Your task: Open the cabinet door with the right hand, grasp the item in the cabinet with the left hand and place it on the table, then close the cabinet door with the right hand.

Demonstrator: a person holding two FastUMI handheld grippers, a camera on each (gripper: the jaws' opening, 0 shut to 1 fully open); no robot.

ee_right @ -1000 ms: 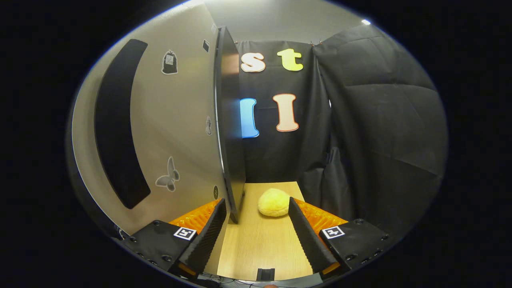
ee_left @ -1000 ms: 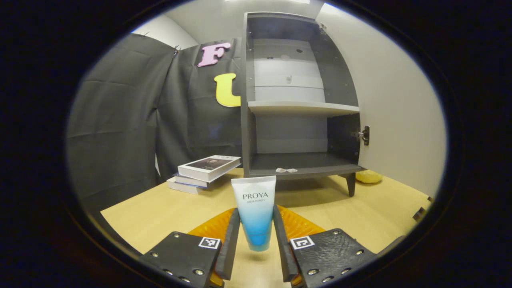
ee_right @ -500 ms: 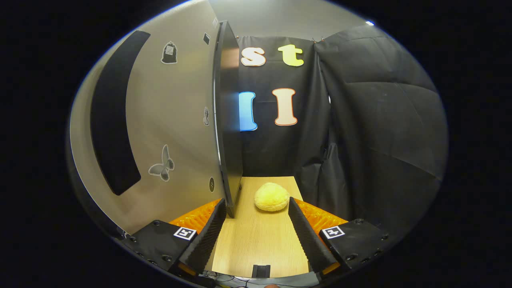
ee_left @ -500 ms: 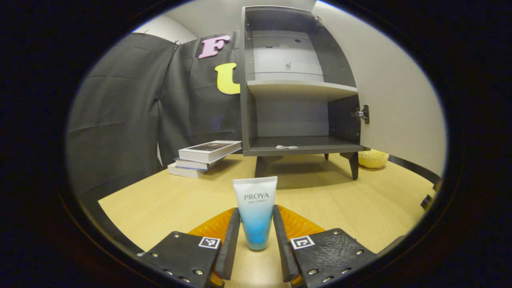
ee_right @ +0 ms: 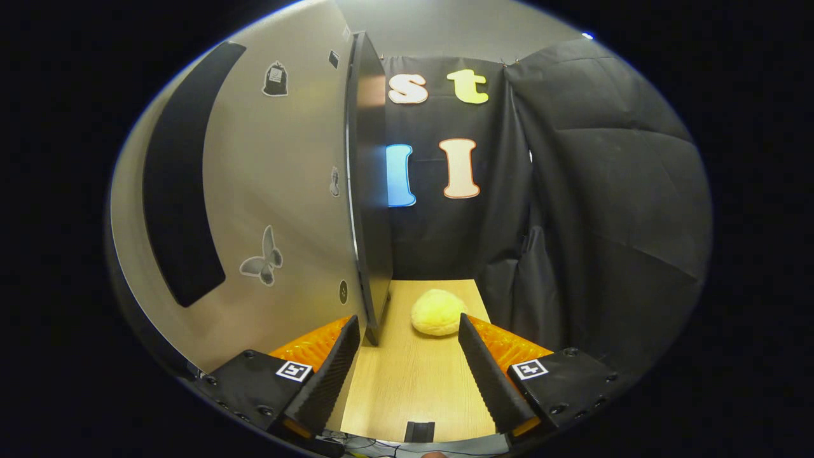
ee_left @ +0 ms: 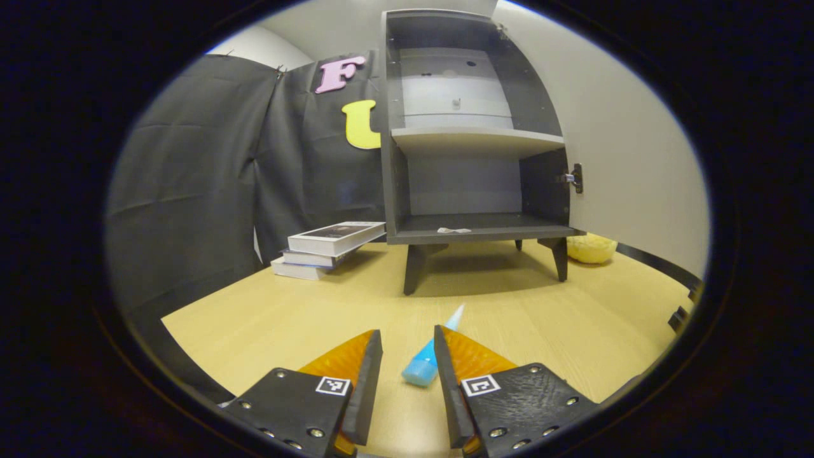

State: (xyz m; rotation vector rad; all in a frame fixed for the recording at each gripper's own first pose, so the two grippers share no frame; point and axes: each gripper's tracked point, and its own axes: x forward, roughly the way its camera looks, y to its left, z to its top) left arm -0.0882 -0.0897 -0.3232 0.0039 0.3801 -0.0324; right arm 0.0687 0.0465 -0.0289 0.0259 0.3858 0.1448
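While the tube [ee_left: 427,357] lies tipped over on the table [ee_left: 267,318] between the fingers of the left gripper [ee_left: 407,369], those fingers stand apart with a gap on at least one side of it, so nothing is clamped; whether the tube's far side touches the nearer finger cannot be told. The placing step therefore reads as done, and the step in hand is judged to be closing the door. To do this well, draw the left gripper straight back and up so neither finger drags the tube along the wood. The right gripper [ee_right: 407,375] is likewise spread wide and empty, with the bottom edge of the cabinet door [ee_right: 365,191] just beside its left finger. Set a finger flat against the door's outer face near its free edge, well away from the hinge [ee_left: 575,178], and push in one smooth arc, keeping the swing clear of the yellow soft lump [ee_right: 437,312] that rests on the table near the door's foot. Beyond the tube, a stack of books [ee_left: 327,248] sits just beside the left of the cabinet [ee_left: 470,146]. Both compartments stand exposed: the upper shelf holds nothing visible, and the lower floor carries only a small pale scrap [ee_left: 453,230] near its front lip, too small to identify.
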